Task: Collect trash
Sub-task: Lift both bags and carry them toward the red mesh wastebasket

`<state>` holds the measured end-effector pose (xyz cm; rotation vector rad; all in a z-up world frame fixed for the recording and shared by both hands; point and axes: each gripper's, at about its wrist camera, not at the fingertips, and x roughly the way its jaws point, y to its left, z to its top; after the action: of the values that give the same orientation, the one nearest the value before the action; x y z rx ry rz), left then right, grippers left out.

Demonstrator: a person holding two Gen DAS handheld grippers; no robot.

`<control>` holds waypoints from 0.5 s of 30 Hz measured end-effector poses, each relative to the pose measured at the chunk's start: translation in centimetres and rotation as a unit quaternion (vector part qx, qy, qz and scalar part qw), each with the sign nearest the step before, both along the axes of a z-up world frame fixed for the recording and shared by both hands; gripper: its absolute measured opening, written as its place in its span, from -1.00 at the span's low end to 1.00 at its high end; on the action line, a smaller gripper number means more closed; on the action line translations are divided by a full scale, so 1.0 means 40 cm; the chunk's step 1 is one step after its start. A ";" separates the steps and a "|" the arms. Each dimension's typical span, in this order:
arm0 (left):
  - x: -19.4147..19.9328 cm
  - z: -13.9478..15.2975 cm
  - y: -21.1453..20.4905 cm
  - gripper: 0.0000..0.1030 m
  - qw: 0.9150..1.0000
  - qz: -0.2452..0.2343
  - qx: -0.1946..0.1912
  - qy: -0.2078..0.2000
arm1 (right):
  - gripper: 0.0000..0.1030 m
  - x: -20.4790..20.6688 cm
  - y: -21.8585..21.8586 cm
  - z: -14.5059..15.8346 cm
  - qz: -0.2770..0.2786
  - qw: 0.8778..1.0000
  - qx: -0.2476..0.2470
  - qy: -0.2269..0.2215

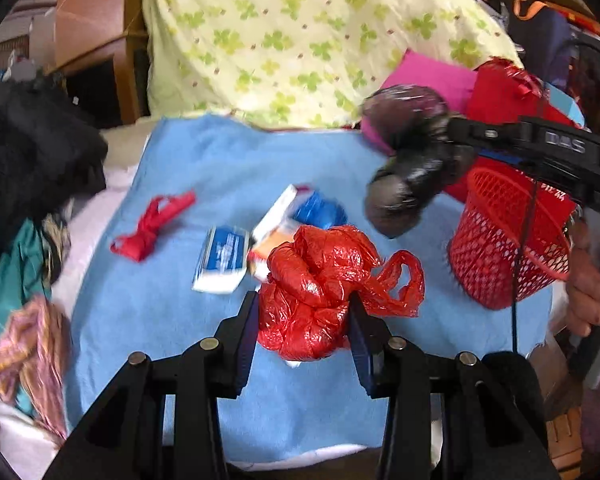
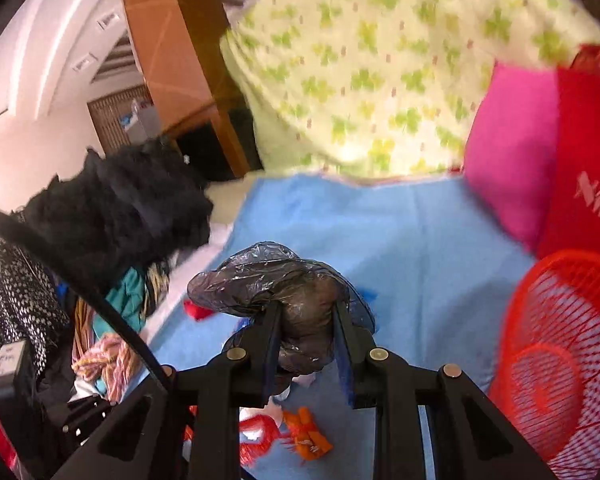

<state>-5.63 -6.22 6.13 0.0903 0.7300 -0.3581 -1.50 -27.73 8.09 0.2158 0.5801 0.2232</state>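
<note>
My left gripper [image 1: 303, 312] is shut on a crumpled red plastic bag [image 1: 320, 280], held above the blue towel [image 1: 204, 168]. A knotted dark plastic bag [image 2: 288, 304] sits between the fingers of my right gripper [image 2: 305, 316], which is shut on it. In the left wrist view that dark bag [image 1: 412, 160] hangs in the air beside the red mesh basket [image 1: 504, 240], with the right gripper coming in from the right and a hand behind it. On the towel lie a red knotted bag [image 1: 152, 224], a blue-and-white packet [image 1: 224, 260], a white carton [image 1: 278, 212] and a blue wrapper [image 1: 320, 210].
A leaf-print pillow [image 1: 308, 40] lies behind the towel. A pink cushion [image 2: 508, 152] and a red bag [image 2: 580, 168] stand at the right, above the red mesh basket [image 2: 560, 352]. Black fluffy fabric [image 1: 32, 160] and mixed clothes [image 1: 28, 320] pile up on the left. An orange scrap [image 2: 308, 432] lies below.
</note>
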 end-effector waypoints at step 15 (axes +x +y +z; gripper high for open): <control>0.054 0.159 -0.415 -0.13 0.987 -0.144 -0.007 -0.067 | -0.49 -0.279 -0.397 0.198 -0.156 0.983 0.025 -0.089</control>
<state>-3.49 -22.82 12.47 0.2065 0.5804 -0.6276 -12.68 -43.60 16.02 0.3293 0.3568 -0.0472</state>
